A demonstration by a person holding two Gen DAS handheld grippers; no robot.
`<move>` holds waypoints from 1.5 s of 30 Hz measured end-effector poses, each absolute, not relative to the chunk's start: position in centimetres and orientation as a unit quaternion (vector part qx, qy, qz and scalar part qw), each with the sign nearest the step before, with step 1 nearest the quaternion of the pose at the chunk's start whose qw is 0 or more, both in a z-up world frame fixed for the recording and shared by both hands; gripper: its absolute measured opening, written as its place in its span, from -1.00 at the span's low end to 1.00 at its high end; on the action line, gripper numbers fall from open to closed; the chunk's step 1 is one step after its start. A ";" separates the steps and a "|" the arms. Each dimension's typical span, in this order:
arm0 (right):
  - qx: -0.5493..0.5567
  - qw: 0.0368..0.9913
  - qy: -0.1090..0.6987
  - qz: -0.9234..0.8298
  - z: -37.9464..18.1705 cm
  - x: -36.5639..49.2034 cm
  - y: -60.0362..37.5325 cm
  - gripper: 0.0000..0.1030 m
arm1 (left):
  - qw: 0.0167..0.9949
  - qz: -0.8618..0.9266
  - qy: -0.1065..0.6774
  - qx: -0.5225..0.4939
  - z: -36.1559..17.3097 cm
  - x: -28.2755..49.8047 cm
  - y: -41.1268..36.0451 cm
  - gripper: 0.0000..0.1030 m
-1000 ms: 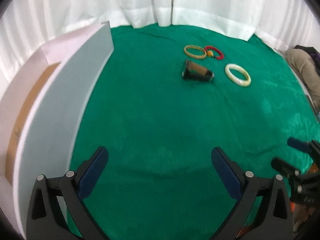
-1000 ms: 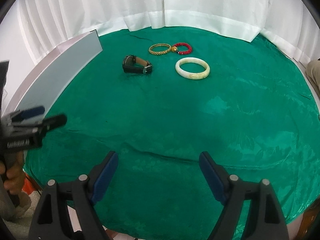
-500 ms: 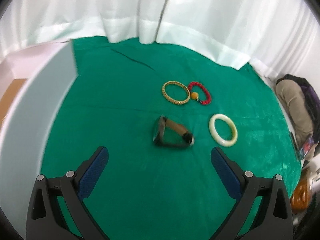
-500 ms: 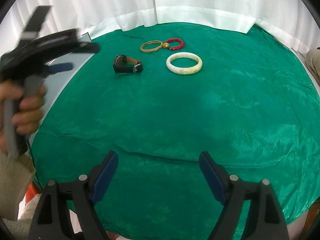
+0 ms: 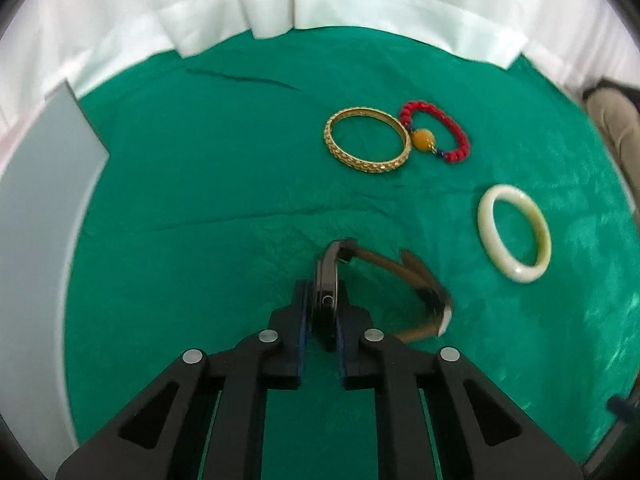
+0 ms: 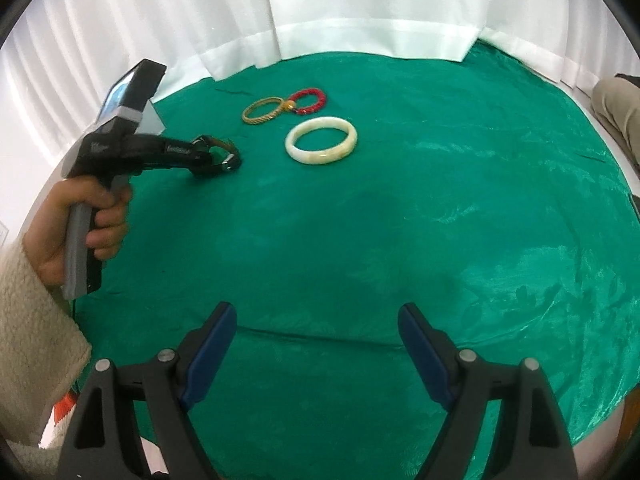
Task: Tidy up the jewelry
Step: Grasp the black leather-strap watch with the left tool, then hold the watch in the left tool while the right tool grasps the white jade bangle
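Observation:
A watch (image 5: 386, 265) with a black case and a brown strap lies on the green cloth (image 5: 208, 184). My left gripper (image 5: 323, 294) is closing on it, with the case on edge between its pads, which press on both sides. The same watch (image 6: 231, 159) and left gripper (image 6: 214, 160) show at the left of the right wrist view. Farther back lie a gold bangle (image 5: 360, 162) touching a red bead bracelet (image 5: 456, 132), and to the right a white bangle (image 5: 520, 276). My right gripper (image 6: 316, 340) hangs open over bare cloth near the front edge, with nothing between its fingers.
A grey upright panel (image 5: 36, 208) borders the cloth on the left. White curtains (image 6: 360, 8) close off the back. A hand (image 6: 80, 216) in a fleecy sleeve holds the left gripper. Someone's beige trouser leg (image 6: 620, 104) is at the far right.
My left gripper moved forward and down over the watch and closed from wide open onto its case. The right gripper shifted slightly and stayed open.

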State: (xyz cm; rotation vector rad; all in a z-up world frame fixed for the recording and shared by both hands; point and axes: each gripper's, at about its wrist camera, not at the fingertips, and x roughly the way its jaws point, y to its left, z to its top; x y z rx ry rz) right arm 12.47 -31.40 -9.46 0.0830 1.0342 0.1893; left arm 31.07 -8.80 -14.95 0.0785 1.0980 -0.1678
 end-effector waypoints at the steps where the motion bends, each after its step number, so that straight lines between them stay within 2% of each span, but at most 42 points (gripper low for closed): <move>1: 0.041 0.863 0.495 0.092 -9.5 12.5 -31.4 0.64 | 0.849 -0.081 0.522 0.036 -14.9 30.9 -8.8 -0.83; 9: 0.044 0.835 0.526 0.153 -10.5 14.1 -30.3 0.64 | 0.842 -0.090 0.532 0.006 -13.7 26.8 -6.5 -0.83; 18: -0.039 0.827 0.532 0.177 -10.2 15.9 -27.0 0.64 | 0.844 -0.070 0.531 -0.034 -12.4 20.6 -2.1 -0.83; 38: -0.004 0.823 0.535 0.192 -9.9 15.6 -26.0 0.64 | 0.847 -0.070 0.526 -0.035 -11.0 17.1 -0.5 -0.83; 42: 0.009 0.823 0.532 0.200 -9.0 19.0 -27.8 0.64 | 0.849 -0.068 0.523 -0.036 -10.4 16.4 0.0 -0.83; 45: -0.006 0.849 0.509 0.141 -7.4 24.1 -30.9 0.64 | 0.852 -0.063 0.518 -0.039 -10.1 15.6 0.6 -0.83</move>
